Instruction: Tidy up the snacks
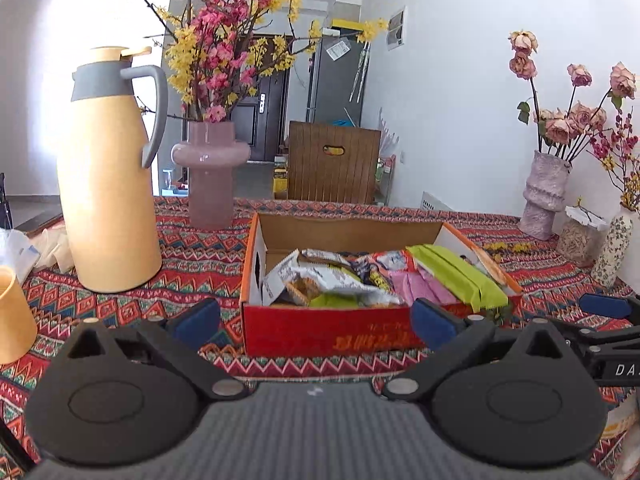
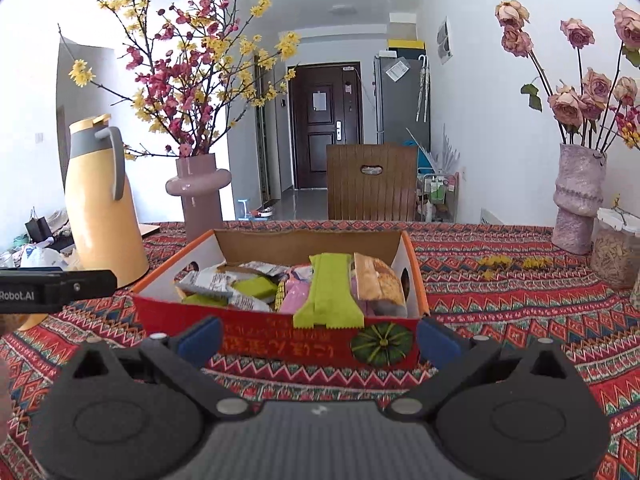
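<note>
A red and orange cardboard box (image 1: pixel 320 332) (image 2: pixel 256 344) stands on the patterned tablecloth, filled with several snack packets. A long lime-green packet (image 1: pixel 460 276) (image 2: pixel 326 300) lies on top, its end hanging over the front wall in the right wrist view. A white crumpled packet (image 1: pixel 332 280) (image 2: pixel 212 282) and pink packets (image 1: pixel 416 286) (image 2: pixel 296 296) lie beside it. My left gripper (image 1: pixel 316 320) is open in front of the box, nothing between its blue pads. My right gripper (image 2: pixel 320 338) is open too, just short of the front wall. The right gripper's finger (image 1: pixel 608 306) shows at the left wrist view's edge.
A yellow thermos jug (image 1: pixel 108 184) (image 2: pixel 102 208) and a pink vase of blossom branches (image 1: pixel 210 172) (image 2: pixel 200 192) stand left of the box. A yellow cup (image 1: pixel 12 320) sits at the far left. A textured vase with dried roses (image 1: pixel 546 196) (image 2: pixel 578 200), a jar (image 2: pixel 618 248) and a wooden chair back (image 2: pixel 370 182) lie right and behind.
</note>
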Available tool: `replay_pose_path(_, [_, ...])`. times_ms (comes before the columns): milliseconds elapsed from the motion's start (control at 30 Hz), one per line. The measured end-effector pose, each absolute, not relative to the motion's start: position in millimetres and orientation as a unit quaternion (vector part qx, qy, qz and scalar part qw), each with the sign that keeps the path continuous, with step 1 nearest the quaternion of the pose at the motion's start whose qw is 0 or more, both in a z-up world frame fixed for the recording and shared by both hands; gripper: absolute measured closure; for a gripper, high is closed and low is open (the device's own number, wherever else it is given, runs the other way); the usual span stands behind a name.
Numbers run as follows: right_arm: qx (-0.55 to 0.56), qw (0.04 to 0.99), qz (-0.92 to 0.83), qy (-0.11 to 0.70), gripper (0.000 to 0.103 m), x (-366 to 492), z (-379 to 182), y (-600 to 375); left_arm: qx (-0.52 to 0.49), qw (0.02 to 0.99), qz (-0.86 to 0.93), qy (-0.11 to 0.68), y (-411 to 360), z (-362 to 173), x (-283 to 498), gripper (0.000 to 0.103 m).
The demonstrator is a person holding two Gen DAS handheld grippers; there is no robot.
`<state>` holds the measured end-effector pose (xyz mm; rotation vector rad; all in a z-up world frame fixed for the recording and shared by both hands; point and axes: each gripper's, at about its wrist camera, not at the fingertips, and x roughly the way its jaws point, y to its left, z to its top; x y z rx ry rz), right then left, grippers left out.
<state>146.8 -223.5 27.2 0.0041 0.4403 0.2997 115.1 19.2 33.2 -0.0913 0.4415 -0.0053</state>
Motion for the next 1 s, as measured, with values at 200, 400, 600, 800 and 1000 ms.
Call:
replay_pose_path(200, [0.007, 0.953, 0.149, 0.264, 0.0, 123.1, 10.3, -227.1, -0.047, 0.965, -0.006, 0.258, 20.5, 11.4, 94.9, 0.0])
replay_pose_path(400, [0.015, 0.946, 0.139, 0.292, 0.0, 111.7, -3.4, -231.4, -0.051, 0.958, -0.01, 0.282, 21.6, -5.3, 83.4, 0.0])
replay_pose_path(600, [0.019, 0.942, 0.135, 0.306, 0.0, 108.0, -12.4, -233.7, -0.048, 0.956, -0.021, 0.29, 17.5, -12.5, 75.5, 0.0])
replay_pose_path(800, [0.021, 0.941, 0.134, 0.311, 0.0, 109.4, -15.4, -234.6, -0.047, 0.955, -0.027, 0.292, 15.0, -13.0, 72.5, 0.0])
replay_pose_path(1000, [0.021, 0.94, 0.135, 0.312, 0.0, 109.9, -15.8, -234.3, -0.047, 0.955, -0.028, 0.291, 14.4, -12.9, 72.4, 0.0])
